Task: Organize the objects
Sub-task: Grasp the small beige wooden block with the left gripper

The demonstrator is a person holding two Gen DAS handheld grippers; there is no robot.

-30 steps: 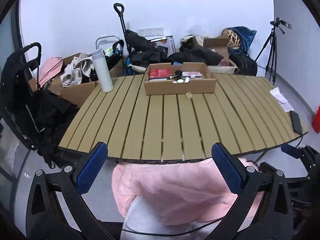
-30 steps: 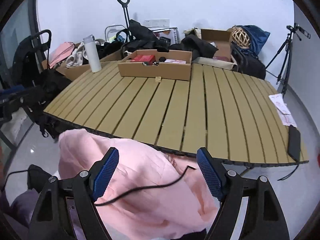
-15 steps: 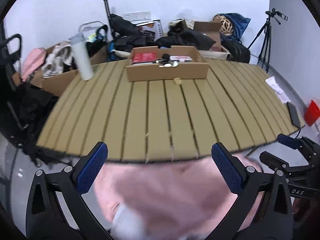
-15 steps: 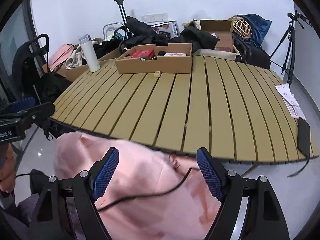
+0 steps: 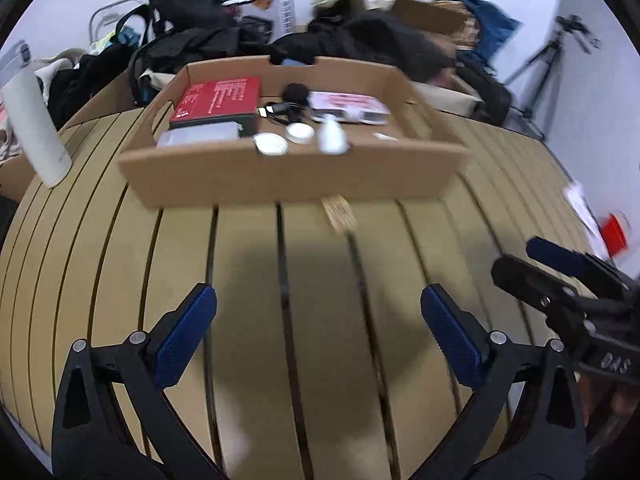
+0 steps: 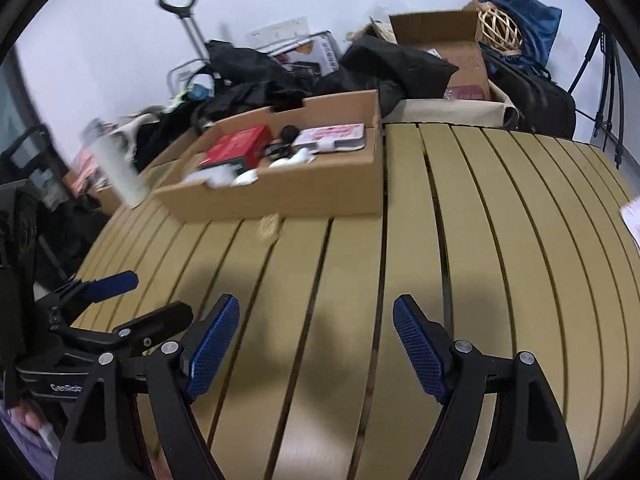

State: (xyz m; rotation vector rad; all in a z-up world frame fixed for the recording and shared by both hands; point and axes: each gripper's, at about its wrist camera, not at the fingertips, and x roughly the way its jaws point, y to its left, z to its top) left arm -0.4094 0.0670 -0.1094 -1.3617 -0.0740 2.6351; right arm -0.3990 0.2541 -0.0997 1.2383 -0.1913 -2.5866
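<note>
A shallow cardboard tray stands on the slatted table. It holds a red box, a pink-and-white pack, a clear case, white round items, a small white bottle and a black cable. A small tan block lies on the table just in front of the tray. My left gripper is open and empty above the table. My right gripper is open and empty, to the right of the left one.
A white bottle stands at the table's left edge. Bags, dark clothes and cardboard boxes are piled behind the table. A tripod stands at the right. Papers lie at the table's right edge.
Both grippers have moved forward from in front of the pink lap to over the table, closer to the cardboard tray. Both stay open and empty.
</note>
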